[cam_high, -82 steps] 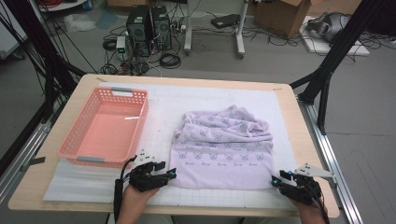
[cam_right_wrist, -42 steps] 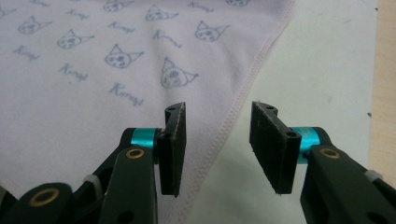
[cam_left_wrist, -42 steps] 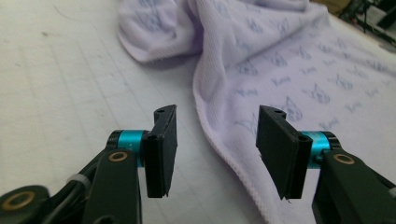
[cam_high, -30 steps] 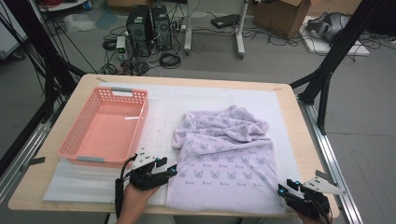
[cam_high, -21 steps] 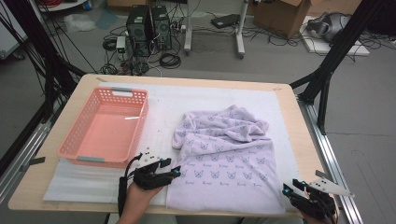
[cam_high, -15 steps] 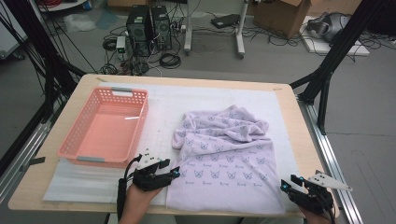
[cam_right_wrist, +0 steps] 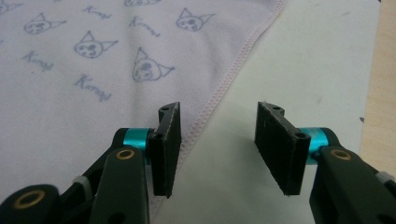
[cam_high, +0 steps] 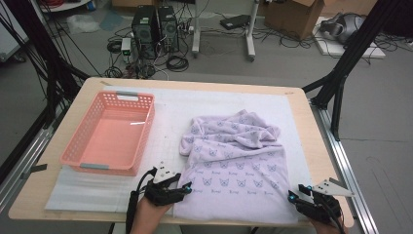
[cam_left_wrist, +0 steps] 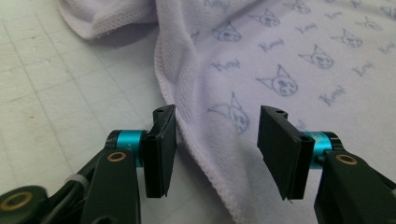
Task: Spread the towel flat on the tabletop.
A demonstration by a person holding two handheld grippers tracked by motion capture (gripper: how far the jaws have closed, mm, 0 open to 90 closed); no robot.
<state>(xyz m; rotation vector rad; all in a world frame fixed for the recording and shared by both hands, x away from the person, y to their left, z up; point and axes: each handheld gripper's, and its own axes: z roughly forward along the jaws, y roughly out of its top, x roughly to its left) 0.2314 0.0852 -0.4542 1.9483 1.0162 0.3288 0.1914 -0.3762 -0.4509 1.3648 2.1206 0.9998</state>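
A lilac towel (cam_high: 234, 161) printed with small cat faces lies on the white mat (cam_high: 165, 107), its near half spread flat and its far half bunched. My left gripper (cam_high: 187, 186) rests at the towel's near left edge. In the left gripper view the jaws (cam_left_wrist: 215, 140) stand open, with the towel's hem (cam_left_wrist: 187, 121) lying loose on the mat between them. My right gripper (cam_high: 293, 196) sits at the near right corner, open (cam_right_wrist: 217, 140). Its left jaw hangs over the towel's stitched hem (cam_right_wrist: 224, 88), and bare mat lies between the jaws.
A pink plastic basket (cam_high: 109, 134), with nothing in it, stands on the mat to the left of the towel. Bare wooden table (cam_high: 302, 97) frames the mat, and its front edge runs just below both hands. Cables and computer towers sit on the floor beyond.
Since the earliest frame the towel's near part has been drawn out flat toward the table's front edge. Over the last second the left gripper has edged slightly right along the hem.
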